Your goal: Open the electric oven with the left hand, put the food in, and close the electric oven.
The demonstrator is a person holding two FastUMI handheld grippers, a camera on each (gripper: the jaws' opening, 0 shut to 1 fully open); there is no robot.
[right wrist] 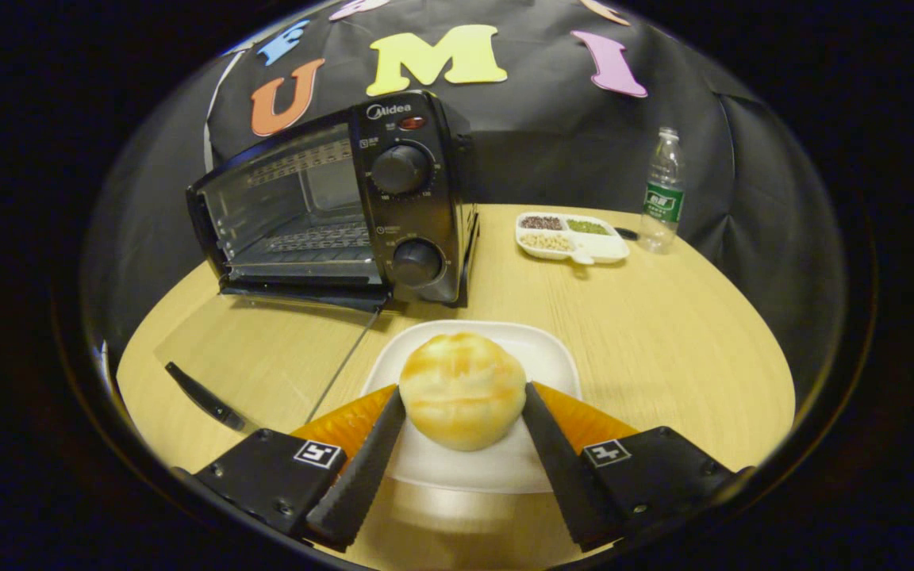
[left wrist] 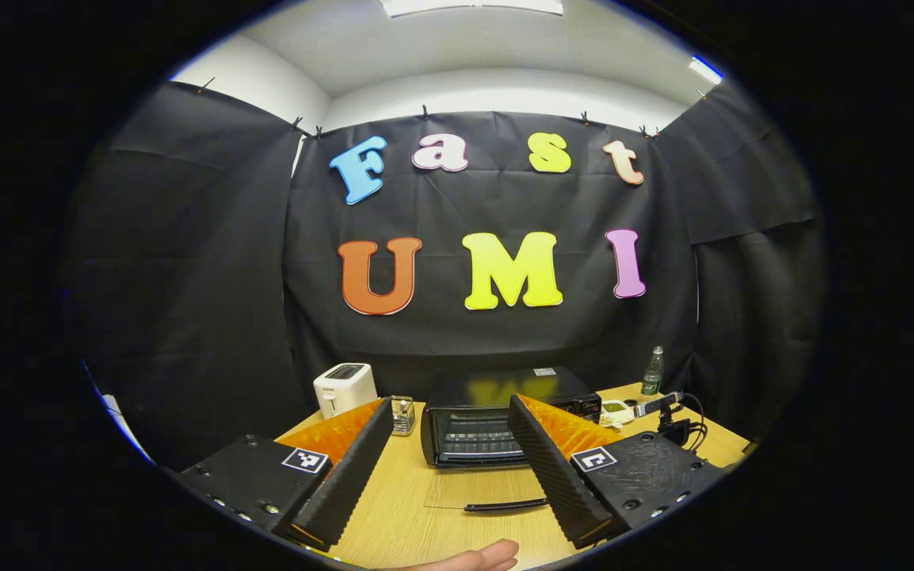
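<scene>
Door's down on the electric oven (right wrist: 330,206) — the glass door (right wrist: 266,349) lies flat on the bench (right wrist: 663,341) in front of it, handle farthest out, rack bare inside. So opening looks done; loading and closing remain.

The bun (right wrist: 462,390) sits on the white plate (right wrist: 540,357) just in front of the oven's knob panel. It's round, no real long axis, domed top up. The right gripper (right wrist: 463,404) has its fingers flanking it, seemingly touching both sides, though a firm pinch isn't certain.

The left gripper (left wrist: 447,444) hangs back from the oven mouth, fingers spread wide, holding nothing.
</scene>
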